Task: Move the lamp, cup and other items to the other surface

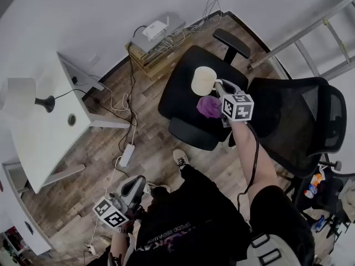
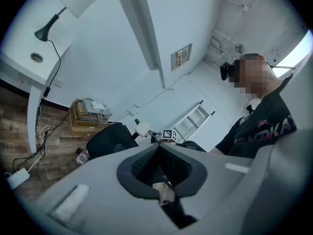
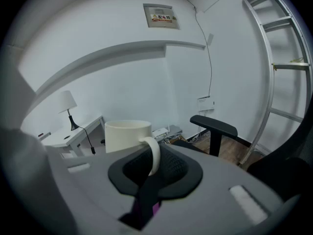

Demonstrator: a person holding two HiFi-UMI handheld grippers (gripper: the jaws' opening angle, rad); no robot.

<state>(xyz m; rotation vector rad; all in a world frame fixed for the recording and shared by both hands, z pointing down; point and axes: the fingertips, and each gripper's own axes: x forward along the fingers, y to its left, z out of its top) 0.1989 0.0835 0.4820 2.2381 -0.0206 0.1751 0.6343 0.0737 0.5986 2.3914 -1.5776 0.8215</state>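
Seen from above, a person stands between a white desk (image 1: 44, 137) on the left and a black chair (image 1: 180, 101) ahead. The right gripper (image 1: 219, 86) reaches out over the chair seat, its jaws clenched on the handle of a cream cup (image 1: 203, 81). The cup sits upright above the seat; whether it touches the seat cannot be told. Just beside it, under the gripper, a purple item (image 1: 209, 106) lies on the seat. The left gripper (image 2: 159, 144) is held low near the person's left side, away from the desk and chair, its jaws pressed together with nothing between them. A lamp (image 1: 19, 96) with a white shade stands on the far end of the desk, its cord trailing off the edge.
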